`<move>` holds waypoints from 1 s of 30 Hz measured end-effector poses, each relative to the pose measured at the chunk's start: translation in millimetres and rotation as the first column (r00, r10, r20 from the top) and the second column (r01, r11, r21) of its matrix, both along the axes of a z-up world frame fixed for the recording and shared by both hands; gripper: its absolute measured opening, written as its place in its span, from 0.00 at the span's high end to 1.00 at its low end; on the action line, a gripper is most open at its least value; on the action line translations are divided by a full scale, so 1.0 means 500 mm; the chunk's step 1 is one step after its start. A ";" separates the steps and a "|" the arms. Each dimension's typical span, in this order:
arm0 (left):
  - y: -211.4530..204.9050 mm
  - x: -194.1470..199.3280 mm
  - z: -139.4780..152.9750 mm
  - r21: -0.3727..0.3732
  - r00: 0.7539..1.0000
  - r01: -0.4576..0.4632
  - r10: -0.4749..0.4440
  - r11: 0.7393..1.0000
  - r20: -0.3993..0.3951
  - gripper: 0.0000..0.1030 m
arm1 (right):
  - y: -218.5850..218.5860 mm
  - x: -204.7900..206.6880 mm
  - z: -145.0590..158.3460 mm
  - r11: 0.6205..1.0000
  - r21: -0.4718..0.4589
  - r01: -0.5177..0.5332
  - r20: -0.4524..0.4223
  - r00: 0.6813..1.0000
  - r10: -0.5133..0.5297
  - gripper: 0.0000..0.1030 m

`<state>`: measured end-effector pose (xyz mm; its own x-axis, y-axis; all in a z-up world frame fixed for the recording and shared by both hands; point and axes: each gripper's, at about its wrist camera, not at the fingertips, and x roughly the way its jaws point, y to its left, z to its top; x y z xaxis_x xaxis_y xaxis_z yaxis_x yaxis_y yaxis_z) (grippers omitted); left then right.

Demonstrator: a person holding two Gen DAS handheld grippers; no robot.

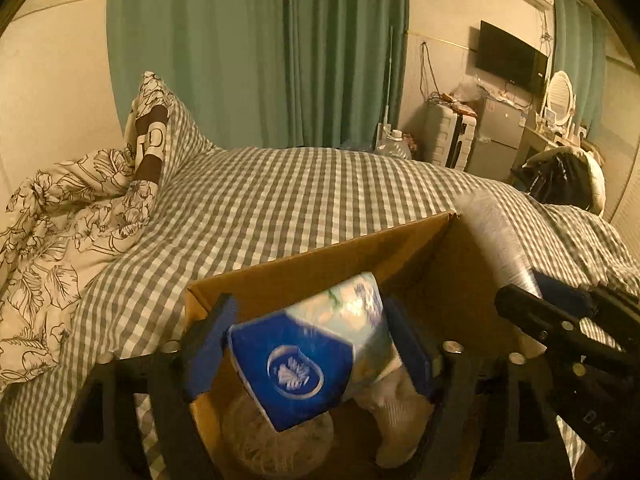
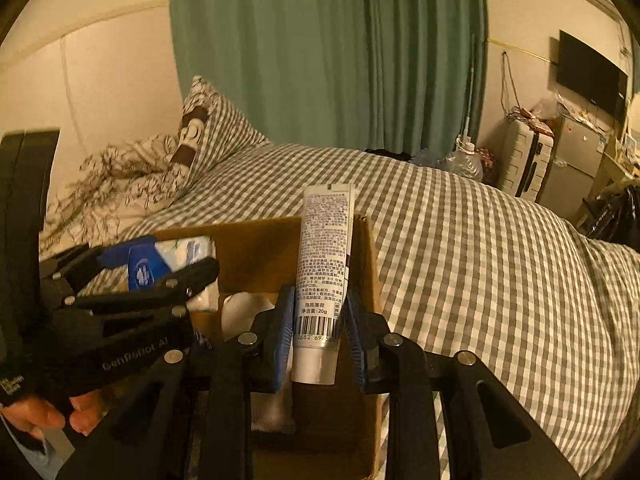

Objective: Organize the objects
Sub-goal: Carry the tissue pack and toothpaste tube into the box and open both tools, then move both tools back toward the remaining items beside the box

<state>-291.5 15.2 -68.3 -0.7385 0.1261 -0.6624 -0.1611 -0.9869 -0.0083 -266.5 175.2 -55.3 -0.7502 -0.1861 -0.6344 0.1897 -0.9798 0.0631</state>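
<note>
The open brown cardboard box sits on the grey-and-white checked bedspread and already contains pale soft items, one resembling a white sock, so packing appears partly done. The left gripper is clamped on a soft blue-and-white tissue pack, held over the box's left side and not yet released. The right gripper is clamped on a white plastic tube with printed text and barcode, standing upright above the box's right wall. Remaining work, as judged here, is lowering and releasing both items. The two grippers are close together over one opening, so interference is possible. A floral duvet lies bunched at the bed head, well apart; green curtains hang behind.
</note>
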 end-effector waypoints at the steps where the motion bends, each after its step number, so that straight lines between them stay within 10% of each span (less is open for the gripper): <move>1: 0.000 0.006 0.003 0.000 1.000 -0.002 0.002 1.000 -0.002 0.08 | 0.005 0.004 0.002 1.000 -0.002 0.009 -0.009 1.000 -0.009 0.46; 20: -0.019 0.278 0.252 0.089 0.987 0.047 -0.033 0.995 -0.158 0.00 | 0.074 0.336 0.276 0.991 0.080 0.111 -0.235 0.968 -0.089 0.14; 30: -0.022 0.443 0.292 0.053 0.981 0.049 -0.039 0.997 -0.189 0.00 | 0.082 0.484 0.307 0.988 0.083 0.129 -0.243 0.964 -0.105 0.08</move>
